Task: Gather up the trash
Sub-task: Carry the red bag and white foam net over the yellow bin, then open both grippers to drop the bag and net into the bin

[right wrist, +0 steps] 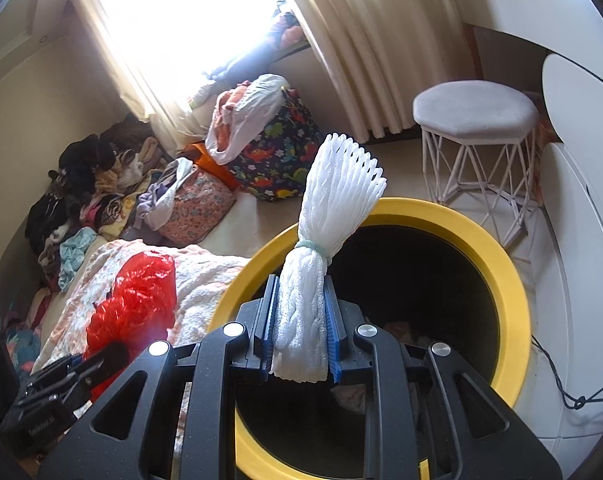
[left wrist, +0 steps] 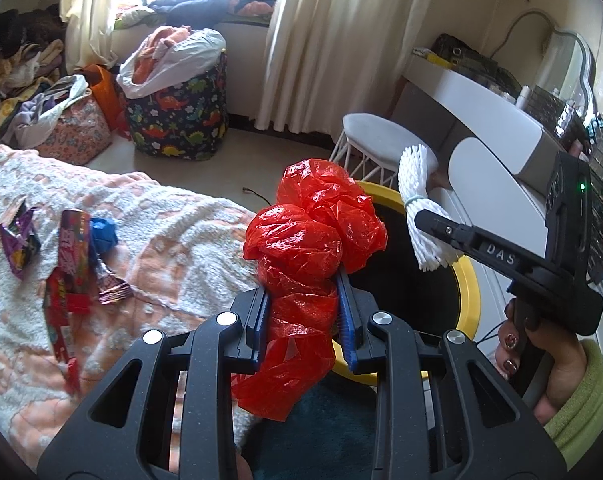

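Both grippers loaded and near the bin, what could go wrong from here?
1. The red plastic bag balloons well past the left gripper; light and bulky, it may catch the bin's yellow rim or drift onto the blanket.
2. The white foam net in the right gripper is springy; it might cling to the fingers on release.
3. Wrappers remain on the blanket.

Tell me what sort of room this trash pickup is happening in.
Most likely a lived-in bedroom: a bed with a fluffy peach-and-white blanket, heaps of clothes under the curtained window, and a white vanity desk with an upholstered stool.
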Available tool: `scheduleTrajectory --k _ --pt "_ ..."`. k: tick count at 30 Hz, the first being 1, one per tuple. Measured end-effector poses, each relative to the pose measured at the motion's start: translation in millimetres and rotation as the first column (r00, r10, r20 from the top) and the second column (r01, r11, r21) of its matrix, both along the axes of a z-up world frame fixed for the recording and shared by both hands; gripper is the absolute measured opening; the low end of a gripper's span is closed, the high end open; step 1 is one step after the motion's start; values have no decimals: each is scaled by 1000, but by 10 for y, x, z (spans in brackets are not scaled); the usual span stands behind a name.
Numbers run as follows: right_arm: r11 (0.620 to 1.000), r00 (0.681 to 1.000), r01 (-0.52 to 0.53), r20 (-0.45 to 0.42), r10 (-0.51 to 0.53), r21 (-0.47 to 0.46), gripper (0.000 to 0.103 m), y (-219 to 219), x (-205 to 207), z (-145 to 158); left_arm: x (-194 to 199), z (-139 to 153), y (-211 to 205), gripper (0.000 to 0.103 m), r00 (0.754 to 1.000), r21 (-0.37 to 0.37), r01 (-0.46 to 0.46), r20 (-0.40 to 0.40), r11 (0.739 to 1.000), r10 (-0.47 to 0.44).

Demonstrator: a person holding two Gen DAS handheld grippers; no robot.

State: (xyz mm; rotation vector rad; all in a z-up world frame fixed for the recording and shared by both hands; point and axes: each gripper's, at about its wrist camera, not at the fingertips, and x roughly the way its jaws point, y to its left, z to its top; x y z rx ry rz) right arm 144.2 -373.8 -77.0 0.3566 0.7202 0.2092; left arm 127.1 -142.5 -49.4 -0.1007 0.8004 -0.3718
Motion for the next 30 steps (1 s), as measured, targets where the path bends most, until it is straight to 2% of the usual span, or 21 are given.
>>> scheduleTrajectory --k 15,27,28,30 --pt "999 995 46 -94 -43 23 21 -136 98 -173 202 -320 -374 22 994 68 100 -59 993 -96" --pt "997 992 73 -109 -69 28 23 -216 118 -192 348 -436 -453 23 991 82 108 -82 991 -102" --pt "997 991 73 -113 -69 28 25 -210 122 -195 334 -435 -458 23 992 80 106 -81 991 -100" --pt "997 991 69 -122 -64 37 37 -208 129 -205 331 -429 -445 28 993 76 101 -77 992 -95"
